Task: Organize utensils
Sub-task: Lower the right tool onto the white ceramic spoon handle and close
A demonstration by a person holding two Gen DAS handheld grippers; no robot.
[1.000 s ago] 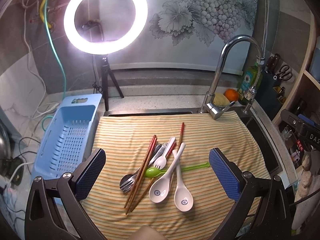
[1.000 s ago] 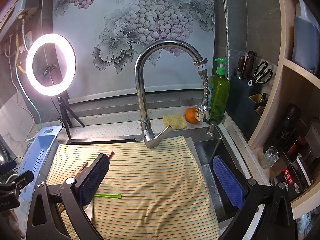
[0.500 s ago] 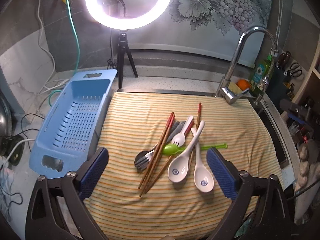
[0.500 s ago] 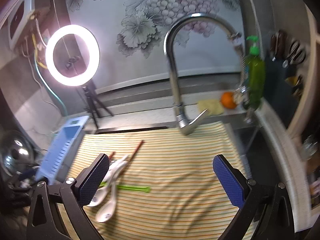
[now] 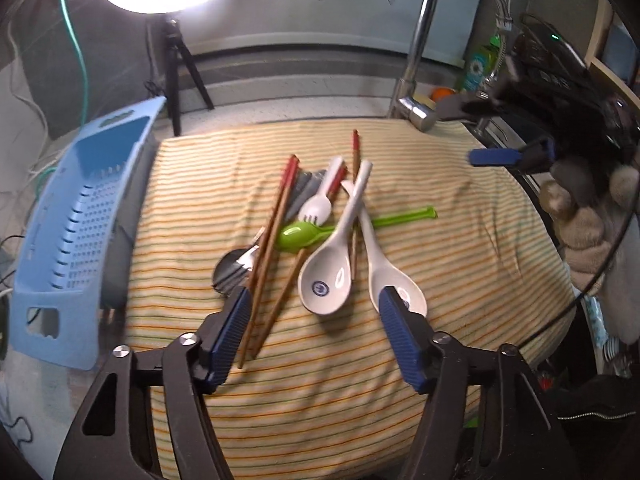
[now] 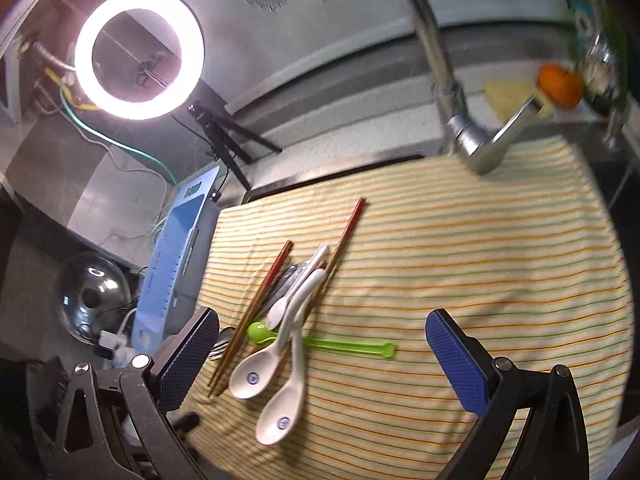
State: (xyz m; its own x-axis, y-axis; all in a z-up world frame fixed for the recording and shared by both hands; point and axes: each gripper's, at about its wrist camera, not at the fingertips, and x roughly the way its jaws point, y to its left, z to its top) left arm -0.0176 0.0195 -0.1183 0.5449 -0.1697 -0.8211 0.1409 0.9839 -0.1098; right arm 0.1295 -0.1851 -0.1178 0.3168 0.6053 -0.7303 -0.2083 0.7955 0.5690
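A pile of utensils lies on a striped cloth (image 5: 460,264): two white ceramic spoons (image 5: 328,276) (image 6: 280,420), a green plastic spoon (image 5: 300,234), a white plastic fork (image 5: 318,208), a metal spoon and fork (image 5: 230,272), and red-tipped wooden chopsticks (image 5: 276,216). My left gripper (image 5: 314,326) is open and empty, low over the near end of the pile. My right gripper (image 6: 320,364) is open and empty, to the right of the pile; it also shows in the left wrist view (image 5: 496,157).
A blue slotted plastic basket (image 5: 80,220) stands left of the cloth. A chrome tap (image 5: 424,52) rises at the back right, with an orange (image 6: 560,84), a sponge and a soap bottle behind it. A ring light on a tripod (image 6: 138,52) stands at the back left.
Both grippers have moved toward the utensil pile. The left has dropped lower and closer over it. The right has swung left, so the pile now lies between its fingers.
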